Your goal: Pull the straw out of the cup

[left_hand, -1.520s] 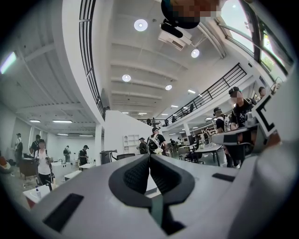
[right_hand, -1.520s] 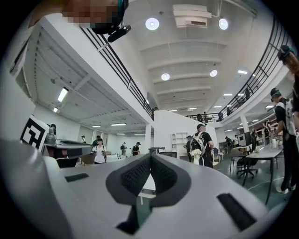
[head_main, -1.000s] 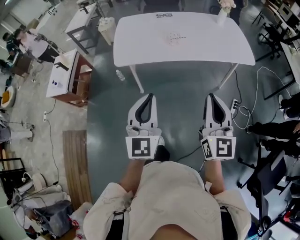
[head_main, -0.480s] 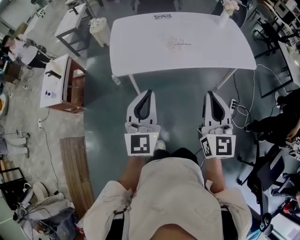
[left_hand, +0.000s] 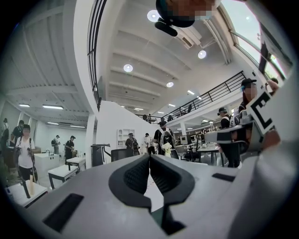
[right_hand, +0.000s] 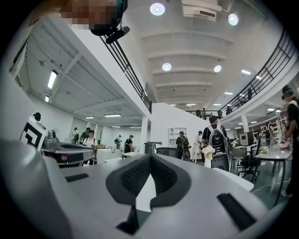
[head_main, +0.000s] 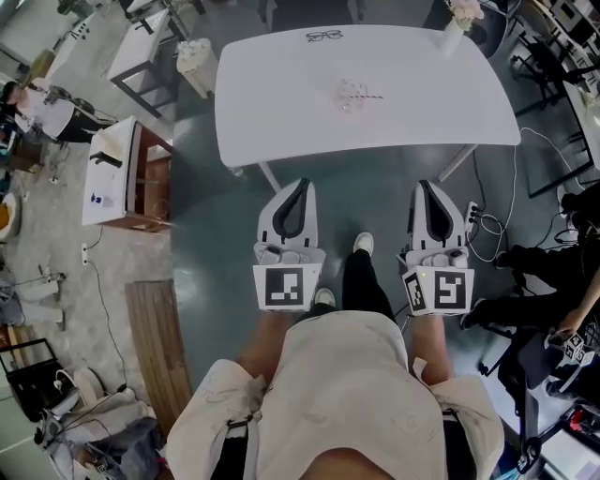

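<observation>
The grey-green floor (head_main: 375, 202) fills most of the head view. The white counter (head_main: 281, 103) stands across the top of it, well ahead of the person (head_main: 337, 394), whose pale shirt takes up the bottom middle. A low wooden cabinet (head_main: 117, 173) with a white top sits off to the left, well apart from the counter.

Both pairs of tongs are held level in front of the person, side by side over bare floor and short of the counter's near edge. The left tongs (head_main: 300, 184) are closed: in the left gripper view their dark pads meet at the tips (left_hand: 149, 157), with nothing between them. The right tongs (head_main: 425, 186) are closed too, tips together (right_hand: 150, 157) and empty in the right gripper view. One shoe (head_main: 362, 244) shows on the floor between the two.

At the counter's far right corner stands a vase of flowers (head_main: 457, 13), which also shows in the right gripper view (right_hand: 207, 154). A pair of glasses (head_main: 323, 37) lies near the far edge.

The clear cup (head_main: 350, 93) rests near the middle of the counter, apart from everything else and well away from both tongs. The straw (head_main: 371, 94) is in it, sticking out toward the right; it is too small to tell more.
</observation>
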Tool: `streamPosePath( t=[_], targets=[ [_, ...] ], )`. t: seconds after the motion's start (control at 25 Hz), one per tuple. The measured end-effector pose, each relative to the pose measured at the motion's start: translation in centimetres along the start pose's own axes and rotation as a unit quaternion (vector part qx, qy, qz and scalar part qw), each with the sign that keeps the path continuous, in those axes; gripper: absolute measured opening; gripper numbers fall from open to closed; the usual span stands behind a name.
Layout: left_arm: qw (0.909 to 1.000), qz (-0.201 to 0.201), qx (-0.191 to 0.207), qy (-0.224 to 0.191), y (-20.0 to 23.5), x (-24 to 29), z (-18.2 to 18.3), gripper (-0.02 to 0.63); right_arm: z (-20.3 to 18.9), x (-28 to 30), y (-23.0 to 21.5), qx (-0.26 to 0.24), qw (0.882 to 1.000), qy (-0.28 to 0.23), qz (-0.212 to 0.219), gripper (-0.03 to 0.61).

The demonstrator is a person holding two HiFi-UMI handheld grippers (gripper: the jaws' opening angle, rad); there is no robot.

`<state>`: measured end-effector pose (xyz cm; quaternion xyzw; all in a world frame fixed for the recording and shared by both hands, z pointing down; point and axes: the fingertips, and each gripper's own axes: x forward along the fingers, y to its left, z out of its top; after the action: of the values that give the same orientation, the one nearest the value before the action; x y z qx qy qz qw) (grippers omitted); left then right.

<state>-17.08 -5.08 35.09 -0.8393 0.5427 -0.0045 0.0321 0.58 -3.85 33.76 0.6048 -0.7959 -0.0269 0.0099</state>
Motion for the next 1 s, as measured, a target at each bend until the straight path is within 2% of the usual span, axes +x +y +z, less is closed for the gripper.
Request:
streamPosePath(
  t=[0.68, 1.0],
  targets=[
    [0.9982, 0.022, 0.02, 0.052, -2.2, 19.7, -2.7, 0.006, -2.7, 15.5, -14.0, 0.038, 0.999, 0.004, 0.036, 0.003],
    [0.9951, 0.035, 0.035, 0.085, -4.3, 25.3, -4.1, 0.006, -3.9, 19.1, -20.0, 0.055, 0.997, 0.008, 0.049, 0.003]
  ],
)
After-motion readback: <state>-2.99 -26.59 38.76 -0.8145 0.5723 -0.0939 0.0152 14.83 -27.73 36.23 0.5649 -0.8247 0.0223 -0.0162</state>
